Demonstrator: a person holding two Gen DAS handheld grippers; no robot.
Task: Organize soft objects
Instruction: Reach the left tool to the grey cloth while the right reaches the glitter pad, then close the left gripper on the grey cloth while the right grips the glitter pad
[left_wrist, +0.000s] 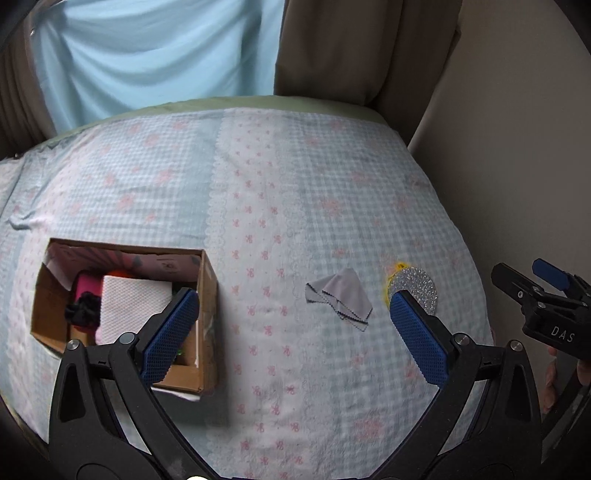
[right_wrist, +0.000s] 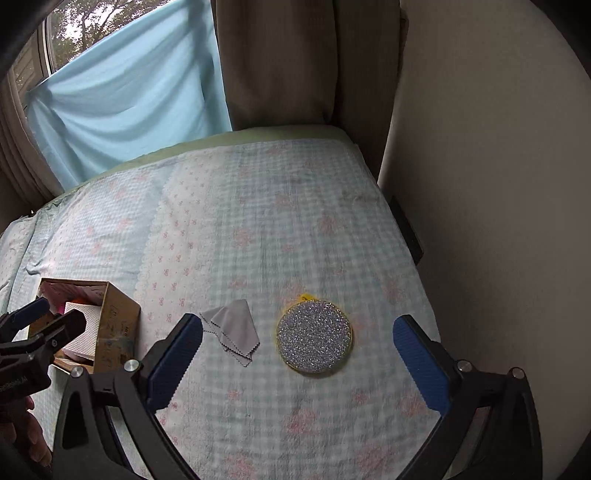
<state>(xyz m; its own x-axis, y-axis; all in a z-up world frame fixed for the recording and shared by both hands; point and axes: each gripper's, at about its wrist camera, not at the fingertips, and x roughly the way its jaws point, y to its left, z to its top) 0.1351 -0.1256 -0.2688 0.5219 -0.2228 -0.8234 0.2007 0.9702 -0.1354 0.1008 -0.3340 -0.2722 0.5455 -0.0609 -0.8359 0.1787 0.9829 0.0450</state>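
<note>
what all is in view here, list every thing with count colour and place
brown cardboard box: 1, brown, on the bed, left of the loose items
white quilted folded cloth: 1, white, inside the box
pink soft item: 1, pink, inside the box, behind the black one
black soft item: 1, black, inside the box, left of the white cloth
grey zigzag-edged cloth: 1, grey, folded, on the bed between box and glitter pad
round silver glitter pad with yellow rim: 1, silver and yellow, on the bed, right of the grey cloth
checked bedspread with pink bows: 1, pale blue, white and pink, covers the bed
light blue curtain: 1, at the window
brown curtain: 1, right of the blue one
left gripper: 1, black with blue pads, open
right gripper: 1, black with blue pads, open
</note>
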